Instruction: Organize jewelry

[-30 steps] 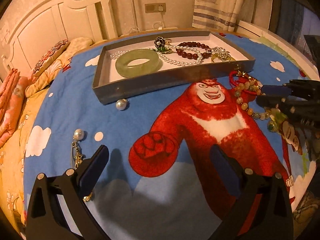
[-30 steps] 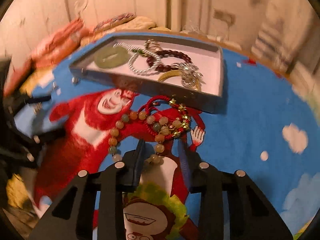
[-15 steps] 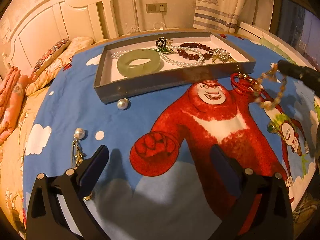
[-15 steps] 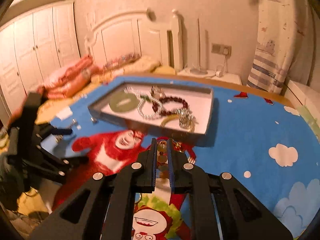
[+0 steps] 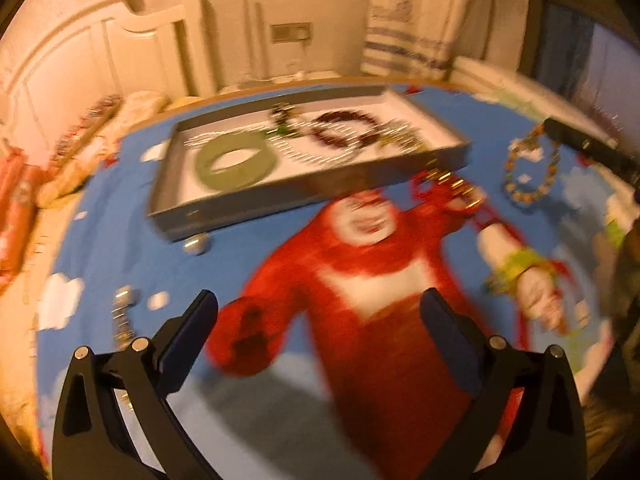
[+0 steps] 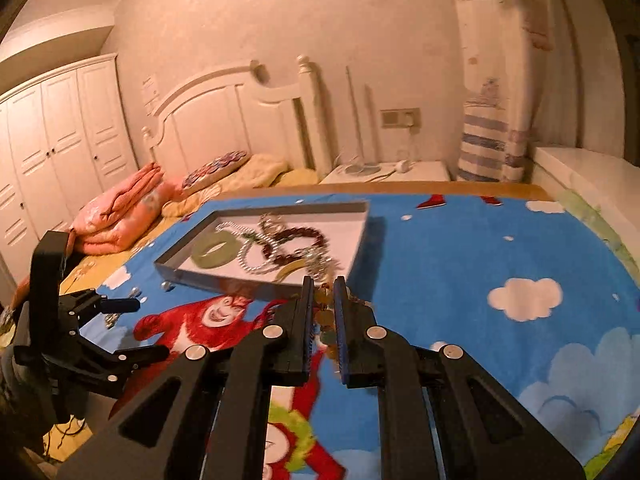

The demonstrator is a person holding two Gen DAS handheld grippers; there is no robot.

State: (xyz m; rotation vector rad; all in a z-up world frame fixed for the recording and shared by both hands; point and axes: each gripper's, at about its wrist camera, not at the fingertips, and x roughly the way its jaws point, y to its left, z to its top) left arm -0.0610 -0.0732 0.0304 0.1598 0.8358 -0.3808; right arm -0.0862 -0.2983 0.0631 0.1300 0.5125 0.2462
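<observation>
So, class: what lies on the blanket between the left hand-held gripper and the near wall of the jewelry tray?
In the left wrist view, between the left hand-held gripper and the tray, only a loose pearl lies, close under the tray wall; the rest is bare blanket.

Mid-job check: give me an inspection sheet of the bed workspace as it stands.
Surface: blue cartoon blanket on a bed.
Job's things: tray holds a green bangle, pearl strand and dark red beads. Bead bracelet hangs from the right gripper. Red cord bracelet, pearl and pin lie on the blanket.
Clutter: folded pink bedding.
Grippers: right shut on bead bracelet; left gripper open, empty.
Cables: cord at the wall socket.
Surroundings: headboard, wardrobe, curtain.
</observation>
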